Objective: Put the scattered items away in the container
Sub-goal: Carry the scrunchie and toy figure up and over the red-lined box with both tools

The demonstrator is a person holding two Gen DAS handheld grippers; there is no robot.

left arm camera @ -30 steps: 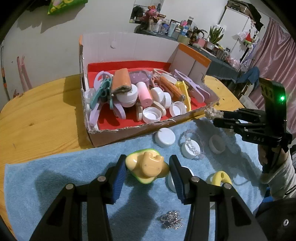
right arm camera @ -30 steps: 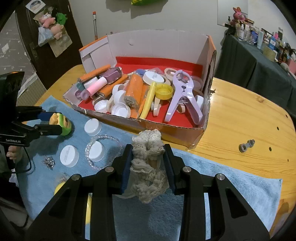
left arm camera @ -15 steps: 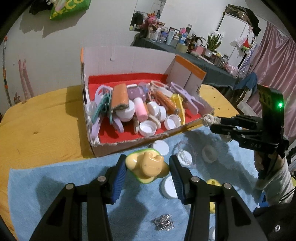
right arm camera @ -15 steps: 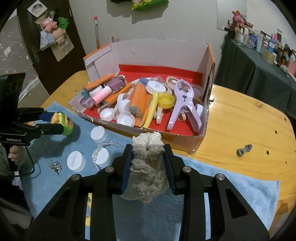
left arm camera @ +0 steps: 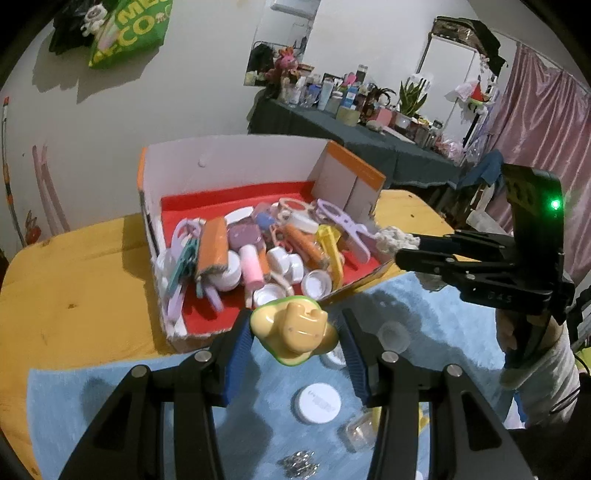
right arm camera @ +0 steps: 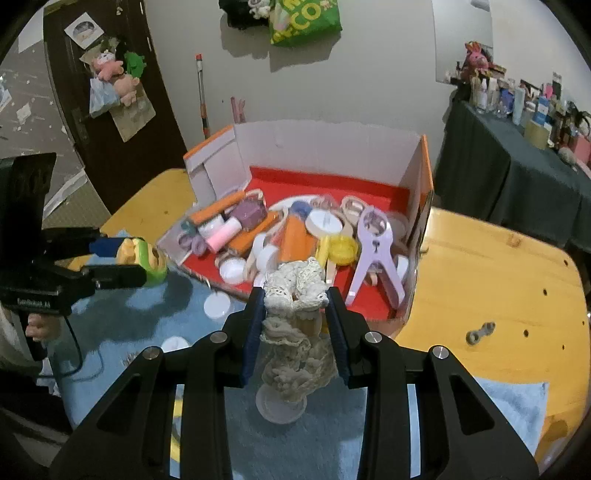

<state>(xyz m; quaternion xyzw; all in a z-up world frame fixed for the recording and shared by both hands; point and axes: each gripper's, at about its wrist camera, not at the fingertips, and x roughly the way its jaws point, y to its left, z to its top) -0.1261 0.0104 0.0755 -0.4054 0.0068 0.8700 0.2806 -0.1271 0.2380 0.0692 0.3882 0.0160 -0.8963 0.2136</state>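
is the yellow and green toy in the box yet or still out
Out. The yellow and green toy is pinched in the left gripper, held above the blue towel, just short of the cardboard box.

Place: a room in a home, lived in and rather full.
Table: a wooden table [right arm camera: 491, 280] with a blue towel [left arm camera: 110, 398] on its near edge.
Side table: a dark cloth [left arm camera: 369, 144], with many bottles and jars [left arm camera: 332, 96] and potted plants [left arm camera: 412, 98].
Wall: a green shopping bag [right arm camera: 306, 18] hangs there.
Door: dark wood [right arm camera: 110, 122], with soft toys [right arm camera: 114, 77] hung on it.
Window side: a pink curtain [left arm camera: 546, 122].
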